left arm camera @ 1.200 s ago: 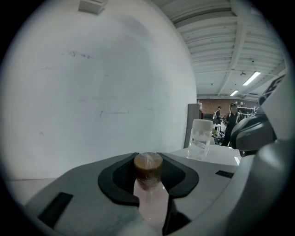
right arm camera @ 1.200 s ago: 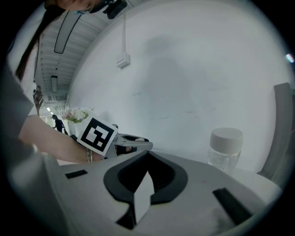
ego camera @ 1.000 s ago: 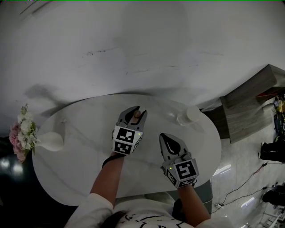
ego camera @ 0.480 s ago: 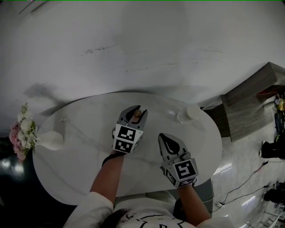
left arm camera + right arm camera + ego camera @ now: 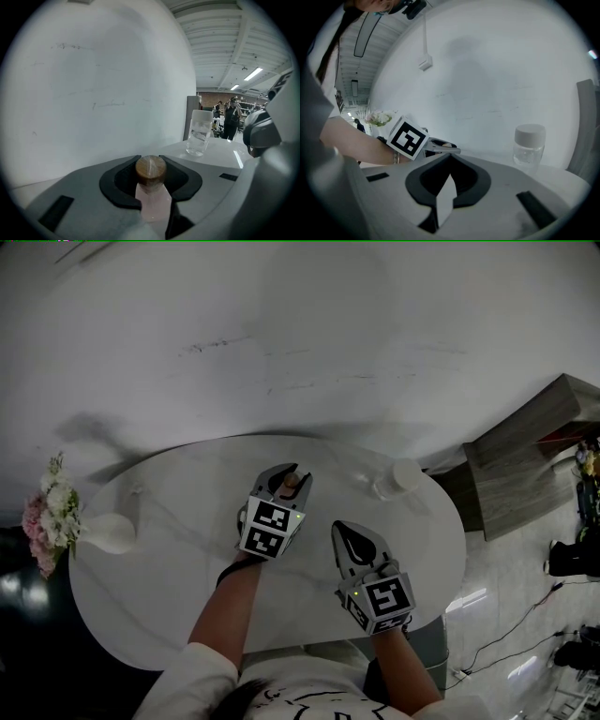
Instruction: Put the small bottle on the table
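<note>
The left gripper (image 5: pixel 281 479) is squeezed shut on the small bottle (image 5: pixel 151 169), which looks to stand cap up right over the middle of the white table (image 5: pixel 169 615), so down is the way to go, while the right gripper (image 5: pixel 352 538) sits closed and empty just beside.

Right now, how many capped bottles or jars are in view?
2. A small bottle with a wooden stopper is clamped in the left gripper over the table; a clear jar with a white lid stands near its far right edge. None seem hidden.
</note>
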Demonstrator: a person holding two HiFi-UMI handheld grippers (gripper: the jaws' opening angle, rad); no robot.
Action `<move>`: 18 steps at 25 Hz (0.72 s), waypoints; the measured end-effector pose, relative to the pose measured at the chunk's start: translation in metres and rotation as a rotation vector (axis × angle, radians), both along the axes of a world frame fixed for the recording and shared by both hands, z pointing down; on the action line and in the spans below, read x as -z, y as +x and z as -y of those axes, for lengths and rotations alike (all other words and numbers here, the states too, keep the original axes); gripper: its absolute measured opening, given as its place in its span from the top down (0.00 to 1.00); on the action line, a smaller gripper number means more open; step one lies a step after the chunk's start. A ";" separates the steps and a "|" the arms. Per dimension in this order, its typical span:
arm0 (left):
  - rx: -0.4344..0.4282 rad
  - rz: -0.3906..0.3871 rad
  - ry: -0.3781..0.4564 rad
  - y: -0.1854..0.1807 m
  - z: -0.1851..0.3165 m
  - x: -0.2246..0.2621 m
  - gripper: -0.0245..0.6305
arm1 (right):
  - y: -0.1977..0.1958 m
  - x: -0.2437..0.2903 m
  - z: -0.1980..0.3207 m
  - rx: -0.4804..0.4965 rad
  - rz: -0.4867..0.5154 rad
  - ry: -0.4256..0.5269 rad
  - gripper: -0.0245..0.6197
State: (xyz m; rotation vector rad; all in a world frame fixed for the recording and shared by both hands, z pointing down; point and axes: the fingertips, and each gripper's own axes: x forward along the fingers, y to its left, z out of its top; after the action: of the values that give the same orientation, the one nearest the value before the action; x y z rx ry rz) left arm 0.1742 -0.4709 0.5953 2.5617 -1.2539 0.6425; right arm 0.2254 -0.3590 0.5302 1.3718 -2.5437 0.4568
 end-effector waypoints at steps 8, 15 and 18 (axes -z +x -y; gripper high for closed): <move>-0.002 0.022 -0.007 0.000 -0.001 -0.001 0.58 | 0.000 0.007 -0.004 0.003 0.006 0.012 0.96; 0.028 -0.015 0.029 0.001 -0.004 0.011 0.19 | 0.002 0.010 -0.007 0.011 0.010 0.020 0.96; 0.032 -0.022 0.039 -0.002 -0.009 0.019 0.19 | 0.002 0.014 -0.008 0.005 0.013 0.031 0.96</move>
State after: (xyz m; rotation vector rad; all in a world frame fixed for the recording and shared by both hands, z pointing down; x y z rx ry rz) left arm 0.1718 -0.4615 0.5764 2.5676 -1.3097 0.5877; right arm 0.2272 -0.3515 0.5164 1.3769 -2.5754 0.4284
